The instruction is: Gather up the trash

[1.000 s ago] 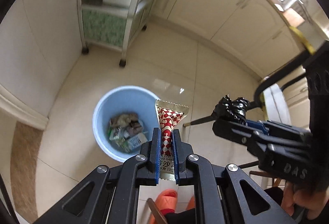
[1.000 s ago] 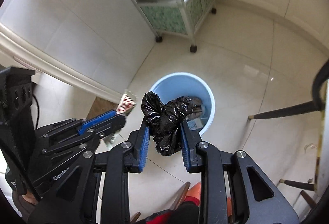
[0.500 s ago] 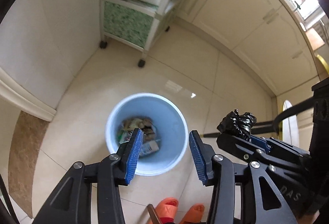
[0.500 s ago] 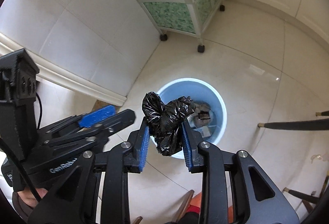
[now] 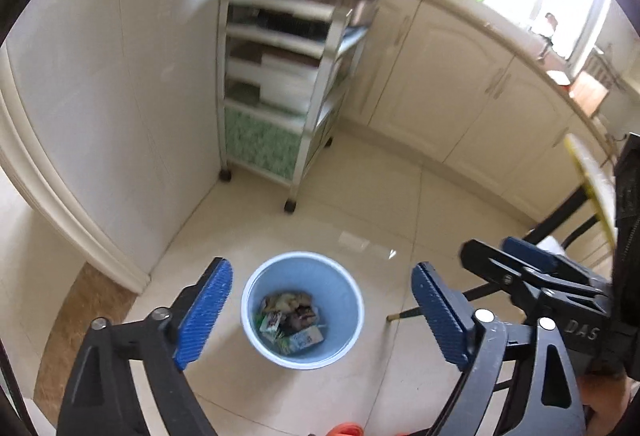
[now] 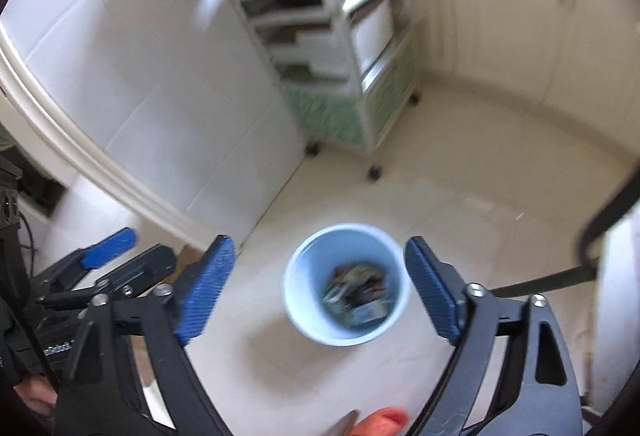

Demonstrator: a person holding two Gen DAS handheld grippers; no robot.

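Note:
A light blue bin stands on the tiled floor, with several wrappers and cartons lying in its bottom. High above it hangs my left gripper, jaws opening wide, nothing between the blue pads. In the right wrist view the same bin is blurred by motion. My right gripper also hangs above it, jaws opening, nothing between them. Each gripper shows at the edge of the other's view: the right gripper and the left gripper.
A white wheeled shelf cart with green panels stands against the wall behind the bin, a dark pot on top. Cream cabinets run along the back. Dark chair legs and a table edge lie right. An orange slipper shows below.
Both grippers opened and rose. The red-checked snack wrapper left my left jaws and the black crumpled bag left my right jaws. The bin now looks smaller and farther below.

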